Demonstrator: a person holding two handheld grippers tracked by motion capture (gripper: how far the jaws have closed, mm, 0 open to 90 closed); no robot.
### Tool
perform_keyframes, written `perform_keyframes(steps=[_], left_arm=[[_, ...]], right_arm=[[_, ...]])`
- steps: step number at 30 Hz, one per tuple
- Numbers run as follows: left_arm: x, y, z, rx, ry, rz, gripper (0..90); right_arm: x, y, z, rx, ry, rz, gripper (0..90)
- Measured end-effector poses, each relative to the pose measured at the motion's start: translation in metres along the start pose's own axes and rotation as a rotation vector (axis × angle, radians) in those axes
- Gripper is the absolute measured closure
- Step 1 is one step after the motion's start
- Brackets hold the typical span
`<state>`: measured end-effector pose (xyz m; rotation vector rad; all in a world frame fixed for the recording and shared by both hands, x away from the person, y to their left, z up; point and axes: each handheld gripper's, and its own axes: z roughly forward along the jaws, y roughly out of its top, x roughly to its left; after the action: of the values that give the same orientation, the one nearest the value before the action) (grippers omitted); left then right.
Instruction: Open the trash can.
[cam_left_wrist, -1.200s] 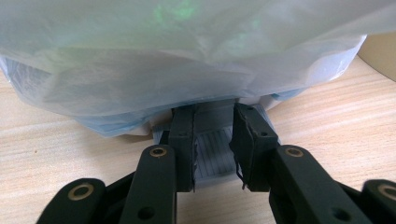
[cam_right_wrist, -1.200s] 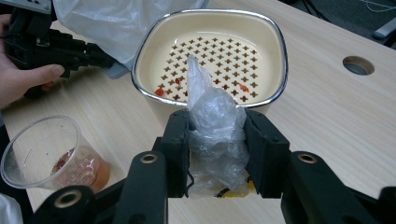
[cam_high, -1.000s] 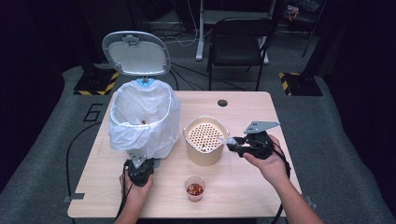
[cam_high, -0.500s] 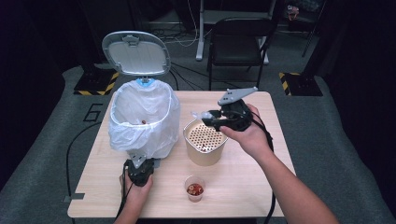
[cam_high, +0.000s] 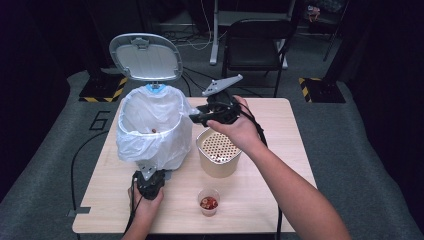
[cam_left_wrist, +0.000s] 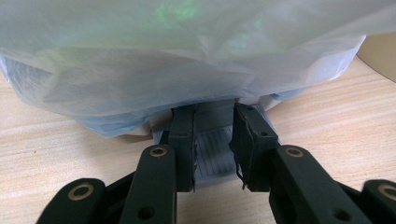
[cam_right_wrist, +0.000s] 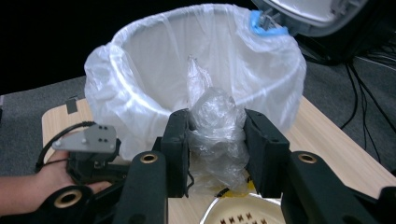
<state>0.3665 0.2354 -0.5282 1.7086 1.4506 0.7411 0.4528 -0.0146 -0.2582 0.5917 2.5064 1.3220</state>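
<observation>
With the pedal (cam_left_wrist: 212, 154) pinched by the left tool (cam_left_wrist: 212, 156) and the crumpled plastic wrapper (cam_right_wrist: 215, 128) clamped in the right tool (cam_right_wrist: 217, 154) beside the bin (cam_high: 155, 125), an early release risks dropping it on the surface (cam_high: 270, 200).

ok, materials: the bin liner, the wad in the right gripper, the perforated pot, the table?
Bin liner: thin translucent white plastic film, judging by its wrinkles and soft sheen. Wad in the right gripper: crumpled clear plastic film, glossy, see-through. Pot: cream, matte, smooth walls with a perforated insert; plastic or ceramic, can't tell. Table: pale wood-grain top, probably laminate.
</observation>
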Motion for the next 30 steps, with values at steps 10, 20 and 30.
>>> perform_keyframes(steps=[10,20,30], left_arm=[[-0.002,0.0,0.0,-0.005,-0.002,-0.027,69.9],[-0.002,0.0,0.0,-0.003,-0.003,-0.029,69.9],[-0.001,0.0,0.0,-0.002,-0.004,-0.025,69.9]], right_arm=[[0.0,0.025,0.035,-0.013,0.03,-0.021,62.9],[0.005,0.047,0.063,0.007,0.036,-0.02,62.9],[0.012,0.056,0.083,0.005,0.037,-0.022,62.8]])
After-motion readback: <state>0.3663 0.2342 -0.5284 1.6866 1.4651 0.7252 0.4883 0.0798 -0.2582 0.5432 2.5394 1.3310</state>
